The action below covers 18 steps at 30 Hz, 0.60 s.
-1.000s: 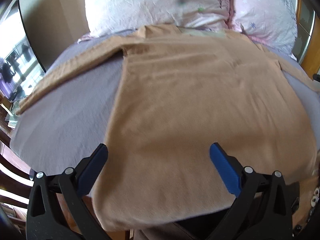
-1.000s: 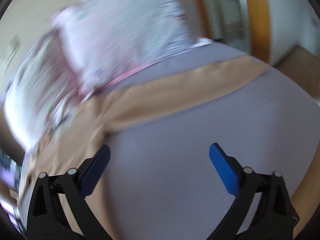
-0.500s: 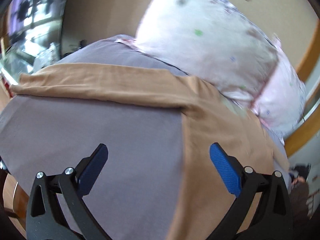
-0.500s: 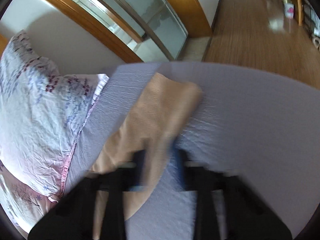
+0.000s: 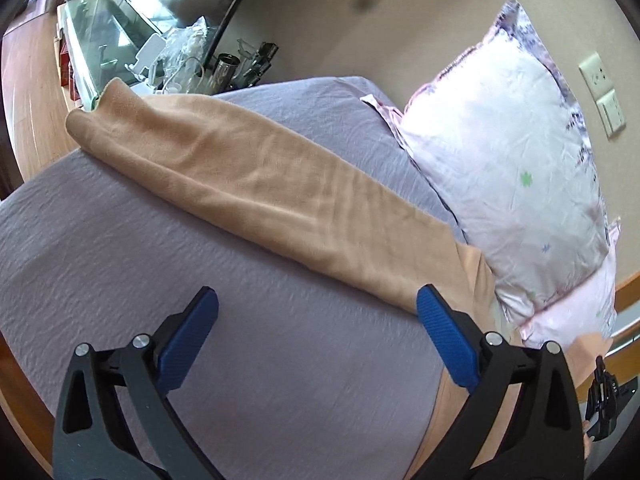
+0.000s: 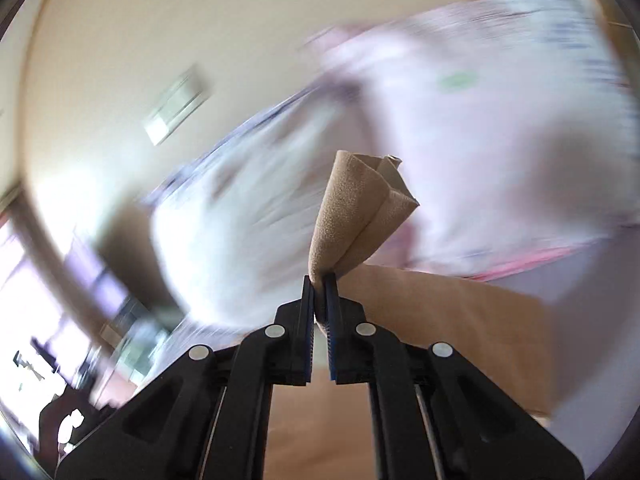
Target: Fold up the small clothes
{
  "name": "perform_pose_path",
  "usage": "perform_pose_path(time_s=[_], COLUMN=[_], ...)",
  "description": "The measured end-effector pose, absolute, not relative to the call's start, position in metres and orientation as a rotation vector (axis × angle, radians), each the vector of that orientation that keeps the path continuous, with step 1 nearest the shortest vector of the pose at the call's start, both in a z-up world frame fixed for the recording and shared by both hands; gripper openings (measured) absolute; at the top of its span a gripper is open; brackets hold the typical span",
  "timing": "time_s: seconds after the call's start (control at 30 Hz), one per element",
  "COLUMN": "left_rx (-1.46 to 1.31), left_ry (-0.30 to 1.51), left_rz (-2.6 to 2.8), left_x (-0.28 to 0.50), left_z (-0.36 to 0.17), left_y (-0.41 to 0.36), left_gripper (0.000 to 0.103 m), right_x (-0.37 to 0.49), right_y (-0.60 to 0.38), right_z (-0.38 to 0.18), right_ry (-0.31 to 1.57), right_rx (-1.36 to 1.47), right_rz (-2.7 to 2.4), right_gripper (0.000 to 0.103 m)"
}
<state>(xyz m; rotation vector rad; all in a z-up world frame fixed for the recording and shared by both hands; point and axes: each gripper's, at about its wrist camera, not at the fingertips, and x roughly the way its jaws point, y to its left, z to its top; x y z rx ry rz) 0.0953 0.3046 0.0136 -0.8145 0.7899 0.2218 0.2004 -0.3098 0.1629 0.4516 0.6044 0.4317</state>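
A tan long-sleeved shirt lies on a lilac bed sheet (image 5: 200, 320). In the left wrist view its left sleeve (image 5: 260, 188) stretches flat from the body towards the bed's far left corner. My left gripper (image 5: 316, 320) is open and empty just above the sheet, its right finger near the sleeve's armpit end. In the right wrist view my right gripper (image 6: 320, 280) is shut on the cuff of the other sleeve (image 6: 356, 216) and holds it up above the shirt body (image 6: 460, 320).
Two white and pink floral pillows (image 5: 520, 168) lie at the head of the bed, touching the shirt's shoulder. A glass desk (image 5: 112, 32) with bottles and clutter stands beyond the bed's far left corner. Wooden floor (image 5: 28, 80) shows at left.
My right gripper has closed on the right sleeve's cuff and lifted it, swinging towards the pillows. My left gripper has moved from over the shirt body to the left sleeve, still open.
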Motion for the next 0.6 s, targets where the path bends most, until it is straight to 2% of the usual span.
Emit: perform_pose_path(time_s=[0.1, 0.17, 0.23, 0.3, 0.33, 0.37, 0.4, 0.43, 0.47, 0.5, 0.53, 0.57, 0.6], left_rx=[-0.832, -0.847, -0.871, -0.892, -0.897, -0.897, -0.896, -0.895, -0.898, -0.907, -0.926, -0.971, -1.011], left_ry=[0.804, 0.812, 0.807, 0.798, 0.795, 0.794, 0.794, 0.794, 0.796, 0.798, 0.795, 0.789, 0.773], left_rz=[0.254, 0.27, 0.281, 0.294, 0.307, 0.336, 0.36, 0.386, 0.423, 0.448, 0.468, 0.478, 0.469], left_x=[0.101, 0.105, 0.106, 0.11, 0.111, 0.113, 0.114, 0.114, 0.114, 0.113, 0.111, 0.107, 0.104], left_z=[0.013, 0.013, 0.013, 0.012, 0.012, 0.013, 0.013, 0.013, 0.012, 0.011, 0.008, 0.003, -0.001], left_y=[0.313, 0.317, 0.322, 0.327, 0.33, 0.333, 0.335, 0.337, 0.342, 0.346, 0.35, 0.357, 0.362], left_gripper=[0.099, 0.099, 0.099, 0.098, 0.093, 0.086, 0.081, 0.069, 0.053, 0.044, 0.026, 0.014, 0.012], right_x=[0.22, 0.22, 0.217, 0.21, 0.207, 0.208, 0.205, 0.204, 0.199, 0.202, 0.196, 0.193, 0.19], right_y=[-0.184, -0.137, -0.122, -0.129, -0.143, -0.157, -0.171, -0.19, -0.204, -0.212, -0.23, -0.237, -0.25], right_z=[0.12, 0.087, 0.072, 0.074, 0.078, 0.082, 0.086, 0.09, 0.093, 0.091, 0.093, 0.092, 0.092], right_ry=[0.861, 1.044, 1.108, 1.069, 1.03, 1.0, 0.969, 0.937, 0.921, 0.915, 0.904, 0.899, 0.896], right_rx=[0.325, 0.26, 0.255, 0.271, 0.283, 0.298, 0.315, 0.328, 0.332, 0.337, 0.349, 0.358, 0.372], right_rz=[0.646, 0.688, 0.714, 0.713, 0.689, 0.669, 0.655, 0.642, 0.626, 0.615, 0.595, 0.583, 0.57], right_gripper=[0.007, 0.011, 0.011, 0.024, 0.048, 0.07, 0.075, 0.076, 0.076, 0.076, 0.077, 0.077, 0.077])
